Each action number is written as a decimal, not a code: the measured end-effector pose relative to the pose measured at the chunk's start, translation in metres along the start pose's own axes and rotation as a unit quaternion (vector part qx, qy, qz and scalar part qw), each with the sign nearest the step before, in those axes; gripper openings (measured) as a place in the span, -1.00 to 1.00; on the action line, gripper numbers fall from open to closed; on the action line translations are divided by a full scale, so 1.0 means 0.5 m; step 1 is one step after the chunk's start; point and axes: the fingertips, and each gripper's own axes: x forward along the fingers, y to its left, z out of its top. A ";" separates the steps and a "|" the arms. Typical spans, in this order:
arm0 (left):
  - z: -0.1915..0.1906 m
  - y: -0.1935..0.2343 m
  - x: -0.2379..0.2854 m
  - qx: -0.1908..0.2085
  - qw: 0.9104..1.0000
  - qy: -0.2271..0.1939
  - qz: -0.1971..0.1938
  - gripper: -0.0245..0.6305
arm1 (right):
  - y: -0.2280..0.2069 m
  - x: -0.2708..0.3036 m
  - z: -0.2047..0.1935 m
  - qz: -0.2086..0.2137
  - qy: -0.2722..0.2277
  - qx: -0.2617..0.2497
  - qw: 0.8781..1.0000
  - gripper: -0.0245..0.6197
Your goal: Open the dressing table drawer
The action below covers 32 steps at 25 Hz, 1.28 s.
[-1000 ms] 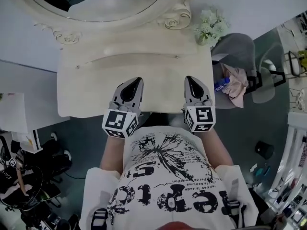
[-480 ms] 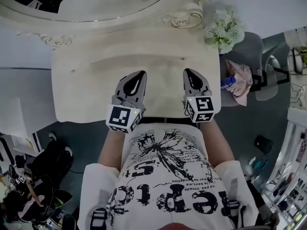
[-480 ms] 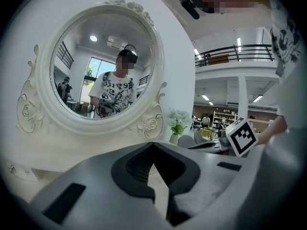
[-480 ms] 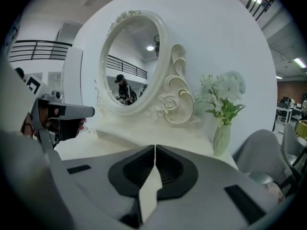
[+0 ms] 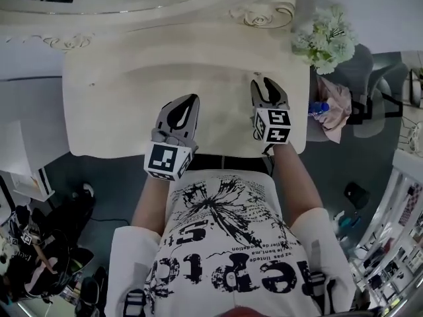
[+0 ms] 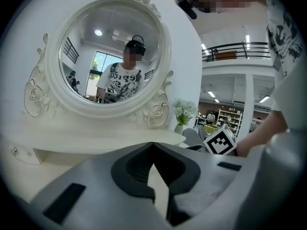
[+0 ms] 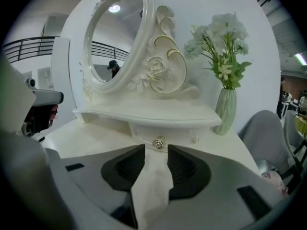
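**Table** (image 5: 119,124): cream, carved. A round mirror (image 6: 112,56) stands at the back above a low shelf (image 7: 144,113).

**Drawer** (image 7: 144,134): small, set under the shelf's right end, closed. It has a metal knob (image 7: 159,142).

**Right gripper** (image 7: 156,150): over the tabletop, aimed at the knob. Its jaws are opening, with a clear gap and nothing in it. The knob sits just beyond the tips.

**Left gripper** (image 6: 153,143): alongside over the tabletop, tips together, holding nothing.

**Flowers** (image 7: 218,42): white, in a green vase (image 7: 225,110) at the table's right rear corner.
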 end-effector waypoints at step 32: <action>-0.007 0.010 0.006 0.003 1.000 0.015 -0.002 -0.90 | 0.019 -0.003 -0.047 -0.016 0.040 0.017 0.999 -0.60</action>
